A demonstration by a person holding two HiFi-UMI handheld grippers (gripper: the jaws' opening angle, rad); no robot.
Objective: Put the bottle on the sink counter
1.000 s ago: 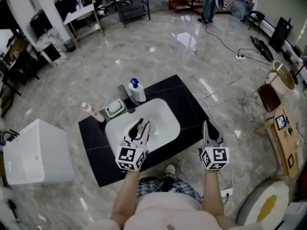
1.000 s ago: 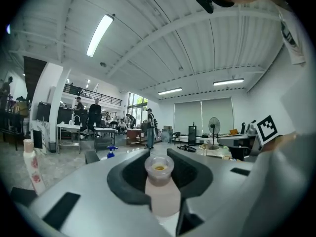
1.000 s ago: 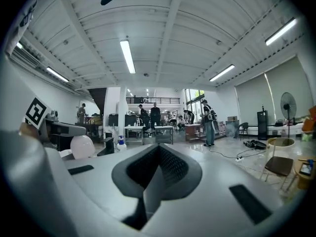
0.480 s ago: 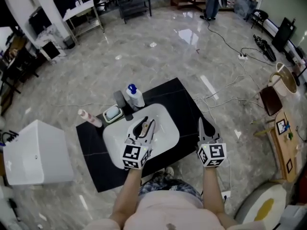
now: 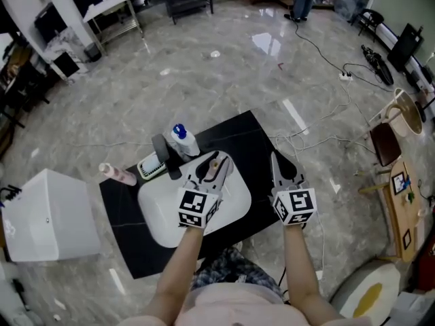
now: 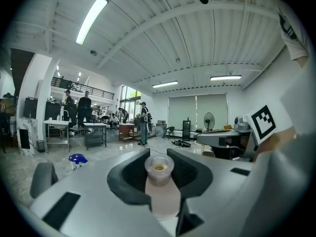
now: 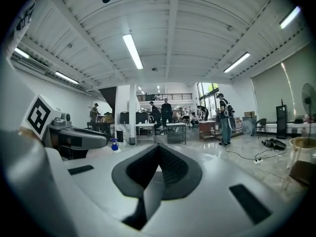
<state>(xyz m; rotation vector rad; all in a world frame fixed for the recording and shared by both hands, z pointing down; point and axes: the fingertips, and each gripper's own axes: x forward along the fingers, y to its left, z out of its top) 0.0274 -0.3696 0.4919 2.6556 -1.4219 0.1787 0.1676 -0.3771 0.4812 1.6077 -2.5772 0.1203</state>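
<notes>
Gripping the bottle [image 6: 159,179] by its sides, the left tool [image 5: 213,170] has its jaws part way closed and pressed on it. The bottle's top pokes out ahead, away from the person. I think it is held tight like this so it won't slip on the way. This tool hangs over the white sink [image 5: 163,223], so the bottle is up in the air and not yet on the black table [image 5: 253,141] around the sink.

The right tool [image 5: 280,168] is closed all the way with nothing in it. It sits off to the side, likely to keep out of the way.

A blue-topped bottle [image 5: 182,140] and a pink bottle [image 5: 115,174] are already on the table, so a bare spot is needed.
</notes>
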